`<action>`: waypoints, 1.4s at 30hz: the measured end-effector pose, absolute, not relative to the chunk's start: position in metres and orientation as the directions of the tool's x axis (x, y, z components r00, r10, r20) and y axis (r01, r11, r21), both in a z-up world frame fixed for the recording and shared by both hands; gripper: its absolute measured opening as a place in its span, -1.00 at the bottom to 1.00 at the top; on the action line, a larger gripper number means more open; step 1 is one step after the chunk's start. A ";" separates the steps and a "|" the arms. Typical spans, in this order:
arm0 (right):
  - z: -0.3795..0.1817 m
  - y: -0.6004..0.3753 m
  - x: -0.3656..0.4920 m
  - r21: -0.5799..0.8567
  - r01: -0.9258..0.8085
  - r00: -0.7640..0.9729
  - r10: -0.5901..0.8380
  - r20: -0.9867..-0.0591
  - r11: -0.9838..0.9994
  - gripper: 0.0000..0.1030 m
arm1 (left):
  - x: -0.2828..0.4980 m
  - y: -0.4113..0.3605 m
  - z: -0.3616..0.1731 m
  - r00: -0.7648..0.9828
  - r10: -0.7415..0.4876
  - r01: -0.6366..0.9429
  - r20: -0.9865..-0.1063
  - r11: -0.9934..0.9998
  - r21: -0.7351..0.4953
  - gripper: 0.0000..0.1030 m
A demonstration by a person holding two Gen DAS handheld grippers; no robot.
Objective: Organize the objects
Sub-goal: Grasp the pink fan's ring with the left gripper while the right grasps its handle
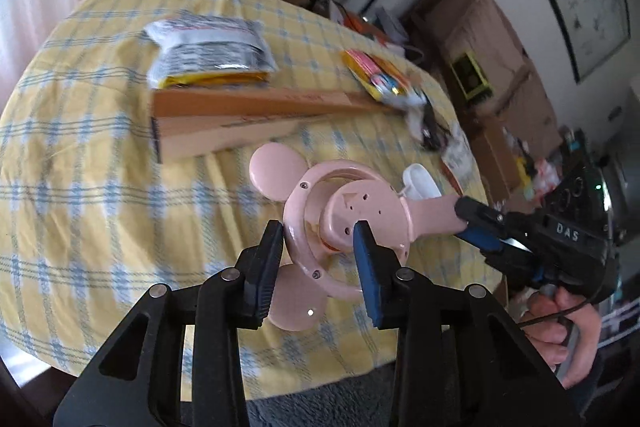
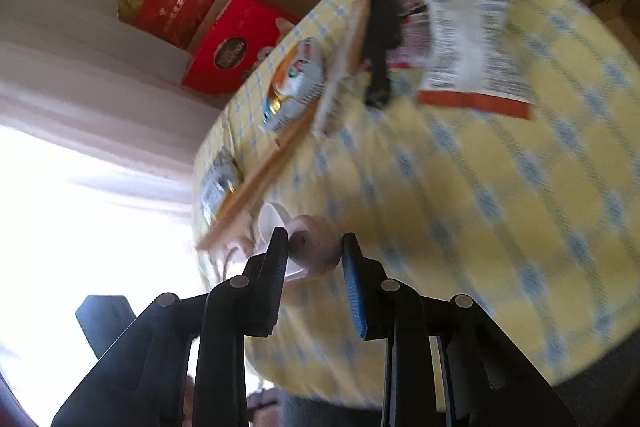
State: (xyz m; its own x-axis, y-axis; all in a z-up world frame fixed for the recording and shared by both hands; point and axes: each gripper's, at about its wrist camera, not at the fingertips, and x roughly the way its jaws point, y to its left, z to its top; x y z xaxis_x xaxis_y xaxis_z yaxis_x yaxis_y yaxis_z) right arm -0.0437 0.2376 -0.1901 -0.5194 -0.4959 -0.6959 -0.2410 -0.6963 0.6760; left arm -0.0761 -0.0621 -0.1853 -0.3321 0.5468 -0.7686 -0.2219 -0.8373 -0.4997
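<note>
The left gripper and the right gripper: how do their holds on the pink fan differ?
The left gripper has its jaws across the round head of the pink fan, one on the outer ring, one on the centre hub. The right gripper has its jaws on the end of the fan's straight handle. The left gripper reaches it from the near side, the right gripper from the side. Both are shut on the same fan, above the checked tablecloth.
</note>
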 end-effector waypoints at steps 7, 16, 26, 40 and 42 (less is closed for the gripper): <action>-0.194 0.250 -0.029 0.596 -0.260 -0.432 -0.460 -0.776 -0.760 -0.21 | -0.067 -0.044 -0.185 -0.269 0.559 -0.262 -0.785 -0.826 -0.498 -0.36; -0.181 0.216 -0.032 0.229 0.185 -0.321 -0.279 -0.905 -0.956 0.68 | -0.068 -0.057 -0.186 -0.274 0.581 -0.234 -0.766 -0.813 -0.533 -0.36; -0.180 0.143 -0.017 -0.350 0.805 -0.394 0.009 -0.919 -0.479 0.68 | -0.077 -0.074 -0.187 -0.326 0.597 -0.144 -0.733 -0.798 -0.585 -0.40; -0.195 0.121 -0.054 -0.157 0.760 -0.265 -0.080 -0.961 -0.630 0.01 | -0.088 -0.072 -0.207 -0.349 0.575 -0.052 -0.740 -0.800 -0.598 -0.39; -0.196 0.124 -0.055 -0.111 0.745 -0.235 -0.103 -0.967 -0.657 -0.17 | -0.088 -0.071 -0.207 -0.351 0.578 -0.051 -0.737 -0.797 -0.602 -0.39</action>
State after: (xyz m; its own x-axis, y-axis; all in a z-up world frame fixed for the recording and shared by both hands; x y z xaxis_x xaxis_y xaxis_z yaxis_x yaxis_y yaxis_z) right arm -0.0546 0.1237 -0.1955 -0.2350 -0.1030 -0.9665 0.7454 -0.6572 -0.1113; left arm -0.0885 -0.0714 -0.2074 -0.3507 0.5783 -0.7366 -0.0508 -0.7971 -0.6017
